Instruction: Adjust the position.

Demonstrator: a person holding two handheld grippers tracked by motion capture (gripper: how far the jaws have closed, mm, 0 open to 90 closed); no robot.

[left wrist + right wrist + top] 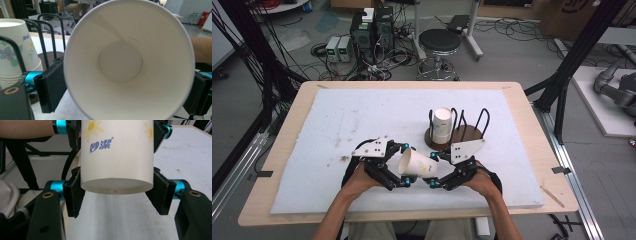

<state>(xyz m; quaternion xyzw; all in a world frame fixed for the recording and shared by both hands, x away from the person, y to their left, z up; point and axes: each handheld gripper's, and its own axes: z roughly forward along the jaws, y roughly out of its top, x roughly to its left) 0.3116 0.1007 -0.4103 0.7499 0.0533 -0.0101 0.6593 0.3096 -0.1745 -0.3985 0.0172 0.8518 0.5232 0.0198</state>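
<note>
Just in front of the wire cup rack (459, 131), on its near side toward the person, a single white paper cup (417, 164) lies on its side in the air above the white foam mat (337, 130), held between the two grippers. The left gripper (404, 165) clamps the cup at its wide, open mouth: in the left gripper view the black pads (51, 87) press on either side of the rim, and the camera looks straight down the cup's (128, 62) bare interior to its round base. The right gripper (433, 169) clamps the cup at its narrow base end: in the right gripper view the two pads (73, 195) bear on opposite sides of the wall just above the bottom rim, and the cup's (116, 157) outer face shows yellow flowers and blue printed characters. Both sets of jaws are thus closed on the same cup, one at each end.

On the rack itself, a round dark wooden base with black wire hoops rising from it, a stack of nested paper cups (442, 126) stands upside down in the left-hand bay; the bays to the right of it hold nothing. In the left gripper view this stack (15, 50) appears beside the hoops, printed with blue and yellow flowers. The person's hands (362, 182) grasp the gripper bodies on the side of the held cup away from the rack, near the mat's front edge.
</note>
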